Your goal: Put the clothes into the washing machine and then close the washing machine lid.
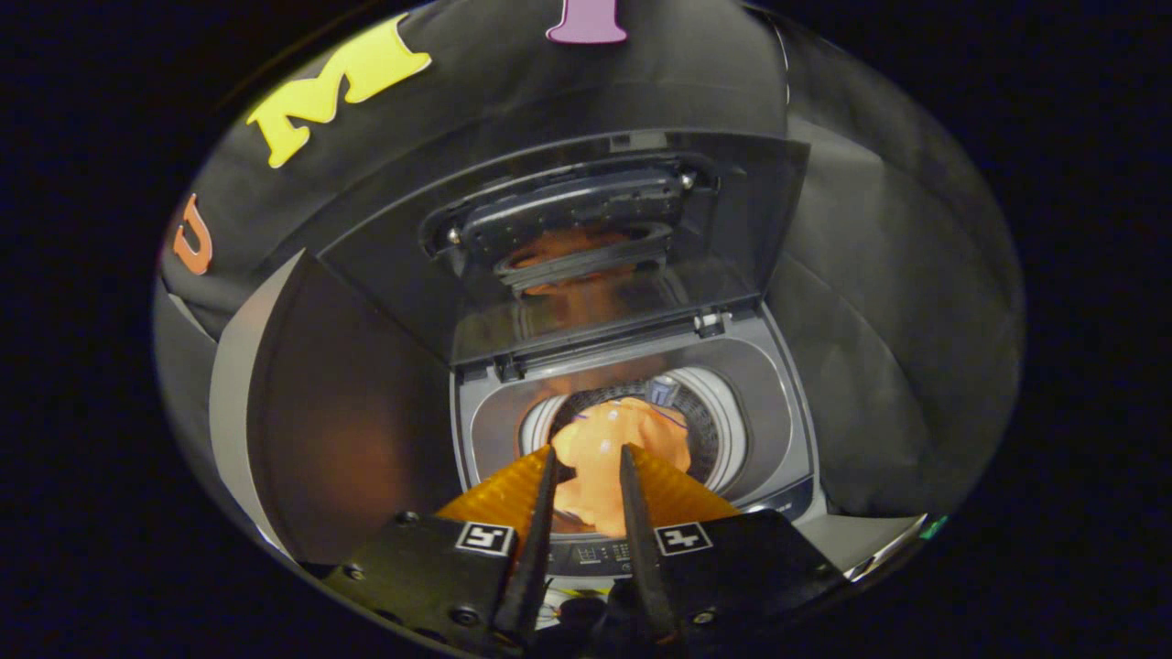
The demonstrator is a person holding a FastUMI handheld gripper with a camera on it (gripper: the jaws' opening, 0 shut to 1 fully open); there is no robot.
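- The gripper [589, 450], at the lower centre of the frame, has its two fingers [540, 513] drawn close together with a narrow gap between them; an orange garment [612, 444] fills that gap, and both fingers appear to press on the cloth.
- The orange garment hangs bunched between the fingers and spreads beyond their tips, directly over the round drum opening [705, 430] of the top-loading washing machine [778, 412]; whether its far end touches the drum cannot be told.
- Thin purple lines mark the cloth's upper part; they form no readable word.
- The washing machine lid [586, 238] stands raised in the centre of the frame, hinged at the back of the machine, its glossy underside mirroring an orange glow.
- The control panel [604, 552] sits just behind the fingers at the bottom; its markings are too small to read.
- A grey panel [233, 403] stands to the machine's left, at the lower left of the frame.
- No brand name is legible anywhere on the machine.
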